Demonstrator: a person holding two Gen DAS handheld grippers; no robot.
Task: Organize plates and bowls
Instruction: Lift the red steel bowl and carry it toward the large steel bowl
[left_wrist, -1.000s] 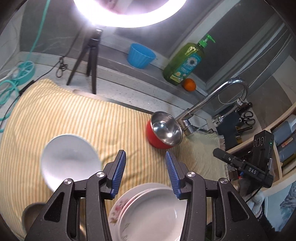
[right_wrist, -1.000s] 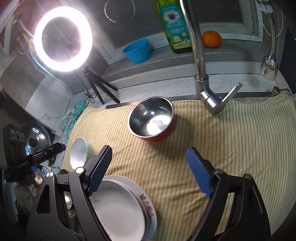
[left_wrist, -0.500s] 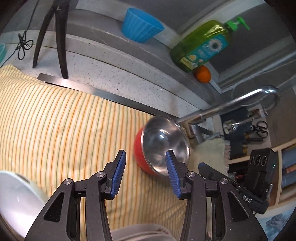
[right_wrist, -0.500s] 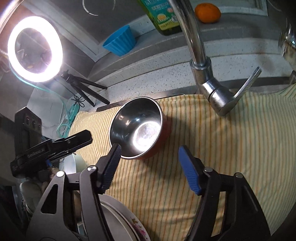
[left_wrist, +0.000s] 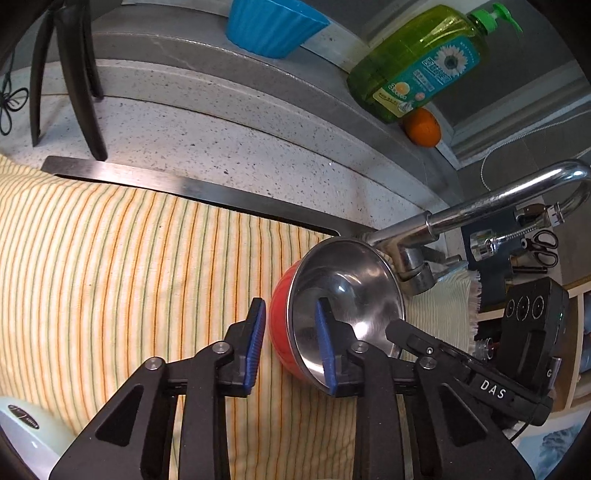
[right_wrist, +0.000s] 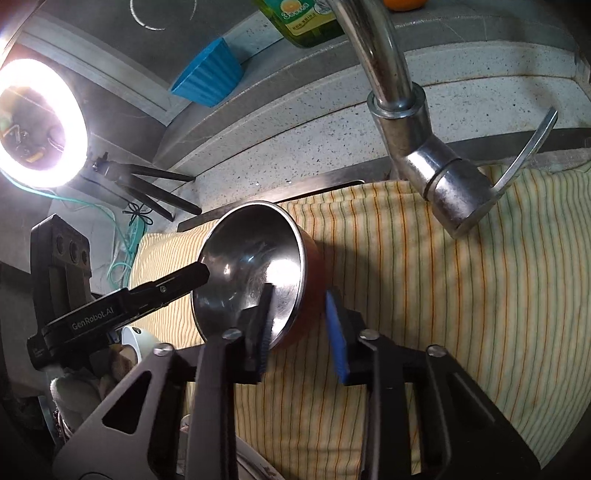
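One red bowl (left_wrist: 282, 332) with a steel inside sits tilted on the striped yellow cloth (left_wrist: 110, 266), just in front of the single tap (right_wrist: 413, 122). Two grippers work it: the left gripper (left_wrist: 290, 347) and the right gripper (right_wrist: 301, 328) each straddle opposite sides of its rim, one finger inside and one outside, jaws narrow and closing. One blue cup (left_wrist: 273, 26), one green soap bottle (left_wrist: 417, 62) and one orange (left_wrist: 423, 127) line the ledge behind

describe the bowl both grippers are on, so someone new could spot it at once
Find the chrome faucet over the striped cloth. The bowl sits on the cloth at the faucet's base, tilted. It is the only one red outside and bare steel inside; the blue bowl stands up on the ledge, and the left gripper and right gripper are closing over its rim.
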